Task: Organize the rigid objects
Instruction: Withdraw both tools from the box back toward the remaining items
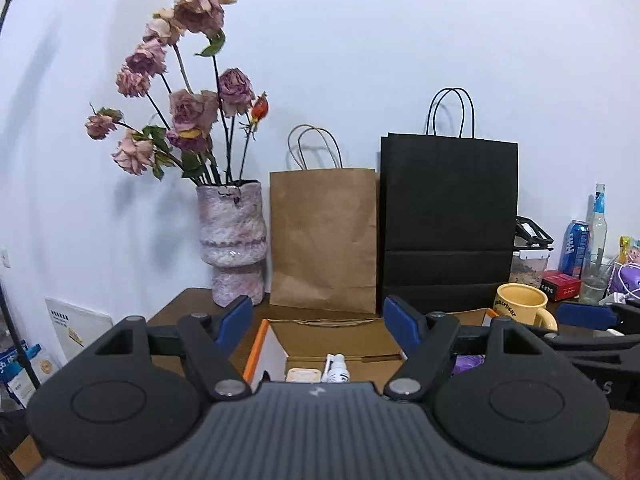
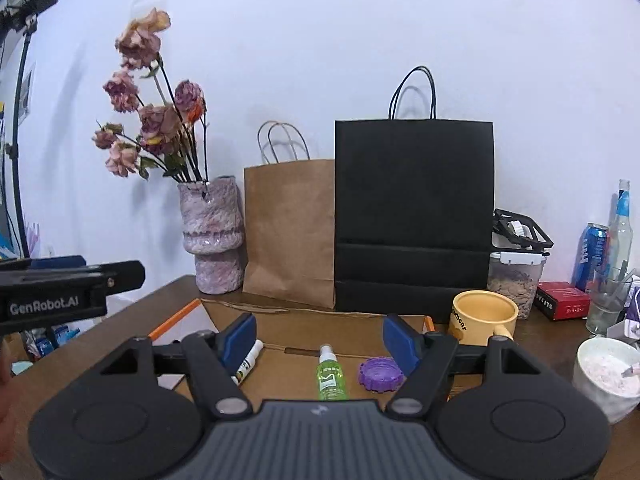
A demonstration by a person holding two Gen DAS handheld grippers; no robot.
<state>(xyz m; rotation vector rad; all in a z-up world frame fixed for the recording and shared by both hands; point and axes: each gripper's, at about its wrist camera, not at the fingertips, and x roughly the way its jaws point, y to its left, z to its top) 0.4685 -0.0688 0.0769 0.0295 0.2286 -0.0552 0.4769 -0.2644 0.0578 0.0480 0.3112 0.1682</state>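
While both grippers hover above the cardboard box [image 2: 304,320], the left gripper [image 1: 318,320] and right gripper [image 2: 320,340] stand open and empty. The green spray bottle [image 2: 331,376], purple cap [image 2: 380,374] and white tube [image 2: 248,364] lie inside the box. Likely next: descend squarely, straddle one item, avoid the yellow mug [image 2: 482,316].

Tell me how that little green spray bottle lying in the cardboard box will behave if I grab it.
The green spray bottle lies on its side in the cardboard box; being round, it may roll if nudged sideways. It looks like smooth, clear plastic, so probably rigid, light and somewhat slippery between the fingers. Gripping across its body seems safest.
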